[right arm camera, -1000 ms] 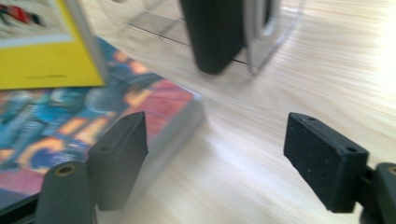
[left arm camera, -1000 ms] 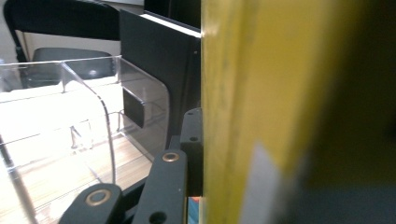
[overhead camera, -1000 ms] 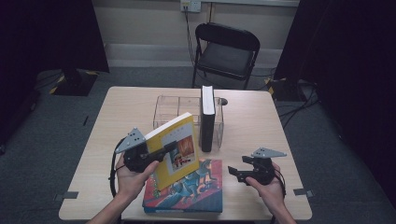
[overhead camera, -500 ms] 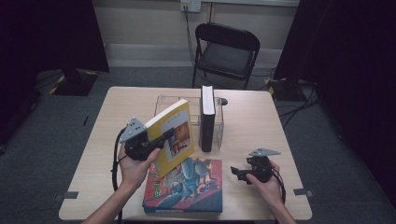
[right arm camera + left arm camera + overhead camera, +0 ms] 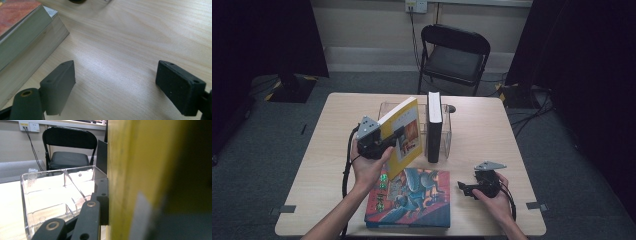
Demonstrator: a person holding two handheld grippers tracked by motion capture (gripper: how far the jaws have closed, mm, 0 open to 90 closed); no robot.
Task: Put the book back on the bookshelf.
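My left gripper (image 5: pixel 398 141) clamps the yellow book (image 5: pixel 404 132), lifted at ten o'clock of the black book (image 5: pixel 434 127) standing in the clear rack (image 5: pixel 388 107). Next I judge it must go upright into the free slot. My right gripper (image 5: pixel 463 187) rests open at four o'clock.

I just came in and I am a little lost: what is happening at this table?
A person is sorting books. The left gripper is shut on a yellow book, held lifted beside the clear organizer, where a black book stands upright. The right gripper, jaws open and holding nothing, rests low by a colourful book lying flat on the table.
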